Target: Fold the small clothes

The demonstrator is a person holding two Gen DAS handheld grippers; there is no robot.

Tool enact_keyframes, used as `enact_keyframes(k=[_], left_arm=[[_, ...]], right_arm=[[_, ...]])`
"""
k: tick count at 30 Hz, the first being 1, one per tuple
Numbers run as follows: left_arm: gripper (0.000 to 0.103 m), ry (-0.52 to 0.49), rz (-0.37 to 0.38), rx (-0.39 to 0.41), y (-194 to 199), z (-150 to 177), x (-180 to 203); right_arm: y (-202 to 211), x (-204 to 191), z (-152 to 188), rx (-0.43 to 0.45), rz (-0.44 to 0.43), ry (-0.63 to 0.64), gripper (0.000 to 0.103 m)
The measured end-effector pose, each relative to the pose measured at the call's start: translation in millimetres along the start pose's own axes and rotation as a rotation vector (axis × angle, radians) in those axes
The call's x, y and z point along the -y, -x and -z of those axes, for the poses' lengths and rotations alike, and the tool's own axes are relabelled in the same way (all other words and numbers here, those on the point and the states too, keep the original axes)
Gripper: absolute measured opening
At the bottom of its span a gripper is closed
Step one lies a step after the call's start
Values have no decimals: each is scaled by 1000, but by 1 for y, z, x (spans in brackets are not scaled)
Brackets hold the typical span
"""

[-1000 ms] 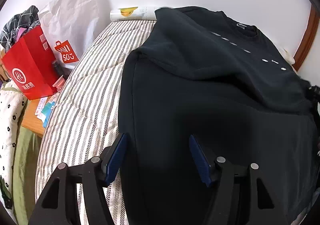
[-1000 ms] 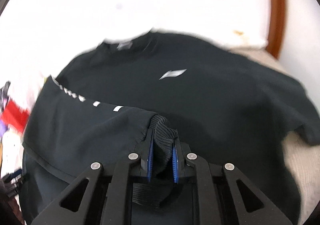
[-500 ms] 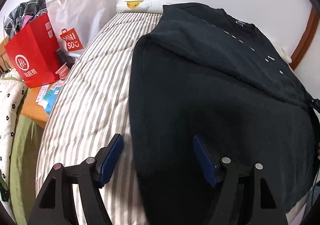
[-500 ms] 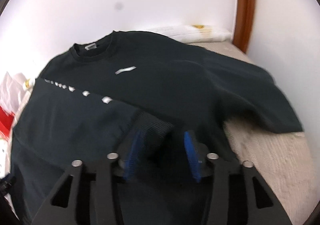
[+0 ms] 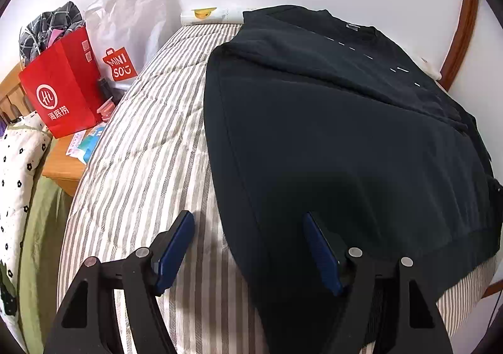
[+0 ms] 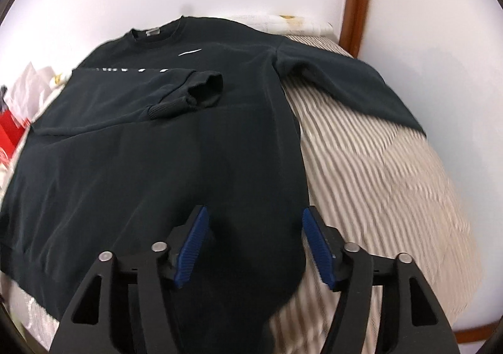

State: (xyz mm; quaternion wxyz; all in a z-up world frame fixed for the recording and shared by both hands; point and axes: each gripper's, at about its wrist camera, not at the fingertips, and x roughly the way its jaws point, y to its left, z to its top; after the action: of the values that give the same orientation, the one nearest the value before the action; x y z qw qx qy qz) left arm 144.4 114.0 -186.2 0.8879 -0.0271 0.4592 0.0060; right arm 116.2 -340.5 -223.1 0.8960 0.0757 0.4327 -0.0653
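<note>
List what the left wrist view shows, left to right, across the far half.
Grey checked cloth in the red paper bag → white Miniso plastic bag → striped quilted bedcover → black sweatshirt → brown wooden trim.

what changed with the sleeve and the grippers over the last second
The right gripper let go of the sleeve cuff it had pinched; its jaws now stand open and it has pulled back, leaving the sleeve folded across the black sweatshirt. The left gripper stayed open, drifting slightly left toward the striped bedding. The other sleeve remains spread out.
</note>
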Motion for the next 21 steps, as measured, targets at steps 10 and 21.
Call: enact_keyframes(k=[10,21], left_arm=[[70,-17,31,35,2,6,-5],[70,-18,21,65,4,13,-2]], right_arm=[[2,-14,24,-40,21,-21,65],[1,-18,27,-26,37,-50,64]])
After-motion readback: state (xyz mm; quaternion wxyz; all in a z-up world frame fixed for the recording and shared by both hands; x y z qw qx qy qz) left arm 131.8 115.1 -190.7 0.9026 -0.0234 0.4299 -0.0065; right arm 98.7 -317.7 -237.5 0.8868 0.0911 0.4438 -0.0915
